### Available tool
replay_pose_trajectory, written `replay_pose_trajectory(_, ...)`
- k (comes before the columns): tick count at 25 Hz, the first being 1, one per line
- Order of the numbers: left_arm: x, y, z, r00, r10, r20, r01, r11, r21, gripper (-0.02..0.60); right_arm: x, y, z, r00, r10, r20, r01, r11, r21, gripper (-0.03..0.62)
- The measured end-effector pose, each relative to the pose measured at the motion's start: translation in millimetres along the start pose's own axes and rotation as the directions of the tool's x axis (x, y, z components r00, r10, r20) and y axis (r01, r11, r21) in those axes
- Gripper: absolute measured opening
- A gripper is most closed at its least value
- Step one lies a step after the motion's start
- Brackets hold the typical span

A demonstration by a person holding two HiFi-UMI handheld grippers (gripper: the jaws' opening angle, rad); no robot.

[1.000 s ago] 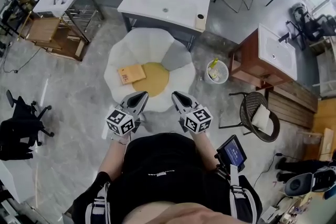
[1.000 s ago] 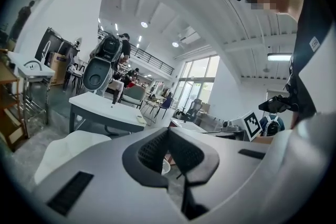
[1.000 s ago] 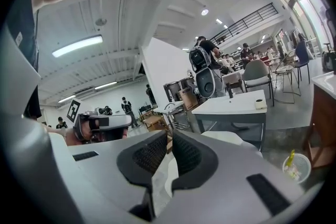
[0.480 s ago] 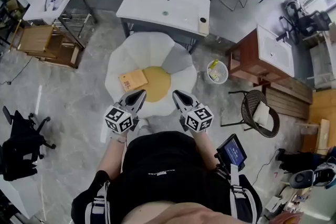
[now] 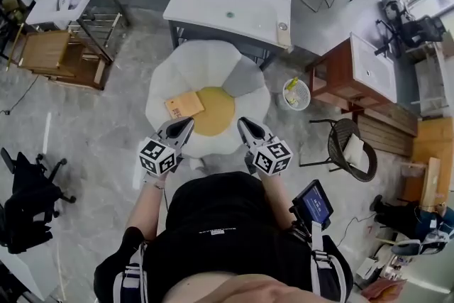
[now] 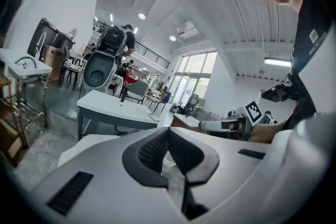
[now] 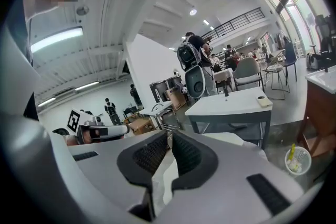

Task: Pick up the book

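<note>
The book (image 5: 184, 105) lies flat on the table (image 5: 191, 60), a low white thing with a petal-shaped edge. It sits on the left petals, its right edge just at the yellow centre (image 5: 216, 110) and well in from the table's rim. Nothing rests on it or leans against it, so its top and its edges are free to reach.

Both claws hang over the near rim of the table, one on each side of the yellow centre, with the person standing close behind them. The left gripper (image 5: 183, 125) has its jaws together with nothing between them. The right gripper (image 5: 245, 127) looks the same, pads met and empty. Both point out across the table only a little below level, so each gripper view takes in the room beyond the table and shows no book.

The left gripper is the nearer of the two: the book is just past its tips, toward the table's far-left side. That makes it the likely one for the pick, while the right seems only carried along. The pick itself has not begun. A flat book offers shut jaws nothing to take hold of, so they would have to part and tip down, then close over one edge.
</note>
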State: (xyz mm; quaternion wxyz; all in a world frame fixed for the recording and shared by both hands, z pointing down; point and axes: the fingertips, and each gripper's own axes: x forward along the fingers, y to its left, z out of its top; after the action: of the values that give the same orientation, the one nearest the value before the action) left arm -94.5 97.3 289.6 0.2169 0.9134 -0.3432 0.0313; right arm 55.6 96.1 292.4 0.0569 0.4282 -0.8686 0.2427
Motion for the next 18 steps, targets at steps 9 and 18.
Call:
replay_pose_trajectory(9,8,18,-11,1.0,-0.007,-0.025,0.006,0.999,-0.037,0.014,9,-9,-5,0.999,-0.021,-0.025,0.022,1.0,0.017,0.048)
replay_pose_trajectory(18,44,25,-20,0.998,0.053,-0.029,-0.055,0.997,-0.059,0.014,14,-49,3,0.999,0.005,-0.043,-0.004,1.0,0.021,0.048)
